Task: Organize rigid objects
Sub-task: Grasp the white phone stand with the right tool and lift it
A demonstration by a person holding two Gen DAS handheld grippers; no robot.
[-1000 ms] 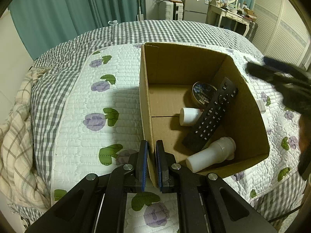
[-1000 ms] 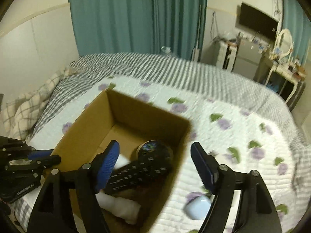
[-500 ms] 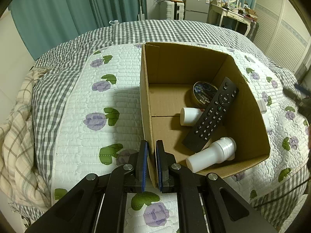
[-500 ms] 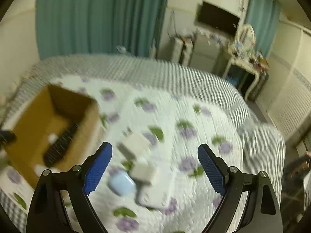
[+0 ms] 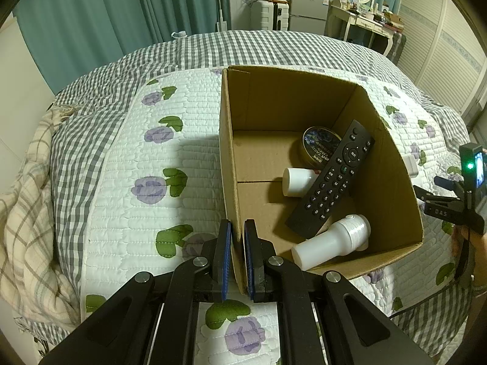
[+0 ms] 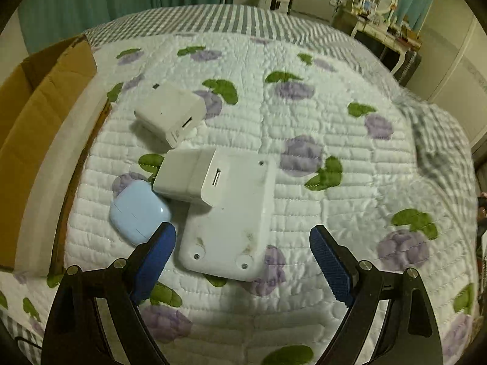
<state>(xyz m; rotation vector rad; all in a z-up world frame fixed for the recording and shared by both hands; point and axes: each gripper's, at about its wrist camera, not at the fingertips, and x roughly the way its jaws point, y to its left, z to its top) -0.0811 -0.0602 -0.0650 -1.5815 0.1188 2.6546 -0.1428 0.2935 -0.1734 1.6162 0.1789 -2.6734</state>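
black gripper [image 6: 242, 264], blue ribbed pads [image 6: 331, 266], silver screws

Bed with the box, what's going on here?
A person is packing loose items into a cardboard box on the bed. The left claw is shut on the box's near wall, holding it steady. Inside already: a remote, a round tin and two white bottles. The right claw is open and empty, poised over what remains on the quilt: a flat white device, two white chargers and a light blue earbud case.
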